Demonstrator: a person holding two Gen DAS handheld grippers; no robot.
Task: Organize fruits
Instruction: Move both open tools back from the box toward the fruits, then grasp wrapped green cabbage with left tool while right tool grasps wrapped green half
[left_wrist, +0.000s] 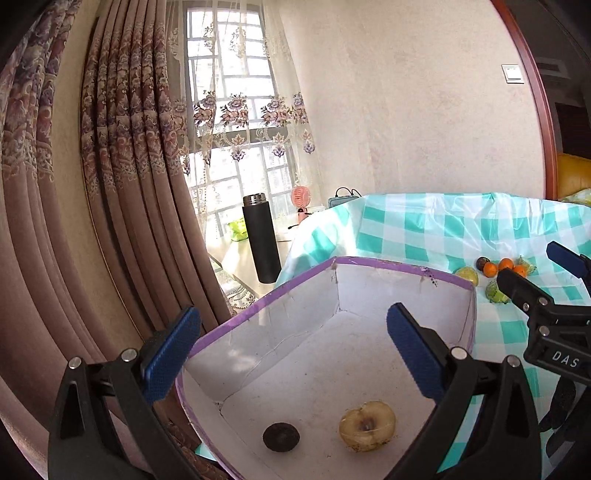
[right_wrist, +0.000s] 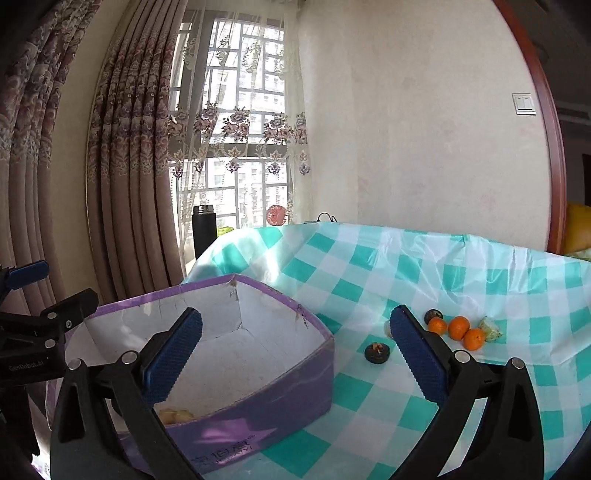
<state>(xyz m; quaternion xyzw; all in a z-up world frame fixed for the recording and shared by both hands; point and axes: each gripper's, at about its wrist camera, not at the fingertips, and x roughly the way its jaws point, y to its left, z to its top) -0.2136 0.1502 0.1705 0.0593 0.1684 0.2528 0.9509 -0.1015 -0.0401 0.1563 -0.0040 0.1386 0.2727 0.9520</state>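
Note:
A purple box (left_wrist: 388, 264) with a white inside stands on the checked tablecloth (left_wrist: 461, 229). On its floor lie a yellowish halved fruit (left_wrist: 367, 426) and a dark round fruit (left_wrist: 280, 436). My left gripper (left_wrist: 291, 321) hangs above the box, open and empty. My right gripper (right_wrist: 295, 317) is also open and empty, over the box's right rim (right_wrist: 317, 321). On the cloth to the right lie a dark fruit (right_wrist: 377, 353), three oranges (right_wrist: 458, 327), another dark fruit (right_wrist: 433, 314) and a wrapped greenish fruit (right_wrist: 490, 328). A pale fruit (right_wrist: 387, 328) is partly hidden behind the right fingertip.
A black flask (left_wrist: 262, 240), a pink fan (left_wrist: 301, 197) and a teal case (left_wrist: 341, 201) stand on a lower surface beyond the table's far left edge. Heavy curtains (left_wrist: 129, 184) hang on the left. The cloth rises in a fold along the table's back.

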